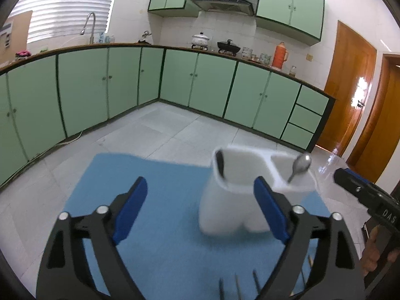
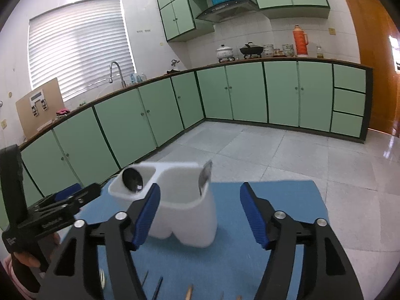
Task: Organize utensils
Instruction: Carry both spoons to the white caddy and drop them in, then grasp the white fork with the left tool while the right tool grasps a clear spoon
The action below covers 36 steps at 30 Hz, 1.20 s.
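A white two-compartment utensil holder [image 1: 232, 200] stands on a blue mat [image 1: 160, 225]; it also shows in the right wrist view [image 2: 185, 212]. A metal spoon [image 1: 301, 165] leans in one compartment, bowl up, seen too in the right wrist view [image 2: 132, 180]. A dark utensil [image 1: 220, 165] stands in the other compartment; a metal utensil [image 2: 205, 177] shows there in the right wrist view. Loose utensil tips [image 1: 237, 287] lie on the mat's near edge, also in the right wrist view [image 2: 155, 287]. My left gripper [image 1: 200, 215] is open and empty, in front of the holder. My right gripper [image 2: 200, 215] is open and empty, just right of the holder.
The mat lies on a table above a tiled floor [image 1: 140, 130]. Green kitchen cabinets [image 1: 200, 82] line the far walls. The right gripper's body [image 1: 370, 200] shows at the right of the left wrist view; the left gripper's body [image 2: 50, 215] shows at the left of the right wrist view.
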Motion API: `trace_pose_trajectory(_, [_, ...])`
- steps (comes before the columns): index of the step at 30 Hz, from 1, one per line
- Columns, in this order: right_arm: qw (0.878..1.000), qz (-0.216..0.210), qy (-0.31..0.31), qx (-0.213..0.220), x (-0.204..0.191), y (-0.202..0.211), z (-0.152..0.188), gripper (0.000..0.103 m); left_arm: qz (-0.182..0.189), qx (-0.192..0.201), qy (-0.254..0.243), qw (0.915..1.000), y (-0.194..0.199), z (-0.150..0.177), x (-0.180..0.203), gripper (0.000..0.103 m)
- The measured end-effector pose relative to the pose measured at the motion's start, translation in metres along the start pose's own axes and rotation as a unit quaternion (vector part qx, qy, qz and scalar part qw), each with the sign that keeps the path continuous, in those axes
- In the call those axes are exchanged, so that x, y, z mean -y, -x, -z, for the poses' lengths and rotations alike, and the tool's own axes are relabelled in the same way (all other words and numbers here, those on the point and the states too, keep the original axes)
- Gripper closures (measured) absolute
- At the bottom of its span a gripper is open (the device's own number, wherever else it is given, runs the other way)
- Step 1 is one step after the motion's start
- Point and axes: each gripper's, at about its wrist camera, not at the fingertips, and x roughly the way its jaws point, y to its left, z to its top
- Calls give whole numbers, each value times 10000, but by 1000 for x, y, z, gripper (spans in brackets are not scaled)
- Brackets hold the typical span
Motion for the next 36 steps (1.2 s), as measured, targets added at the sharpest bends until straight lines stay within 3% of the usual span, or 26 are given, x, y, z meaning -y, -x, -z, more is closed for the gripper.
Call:
trace_pose_trajectory(8, [9990,342,-177,-240,11,47,48,17,-317,-775,2,9965,35,60,-15,13])
trace_pose_trajectory(14, [9963,539,-356,-565,18,64,79,15,-573,-1267,-122,9902,36,95,-18,13])
trace_pose_trajectory(23, [9928,688,-400,-899,31,76,112,15,-968,-1621,97,9820,11,104,-34,14])
trace_pose_trajectory(26, [9921,727,-442,-926,38,76,113,15,-962,-1763,152,9795,4,106,-38,29])
trace_pose_trajectory(31, [9912,761,-503,-962,44,74,118,15,-923,-1740,157,9803,2,110,-33,36])
trace_pose_trajectory(36, [9908,795,-518,-963,47,77,119,15,-686,-1746,145,9821,1,108,-29,71])
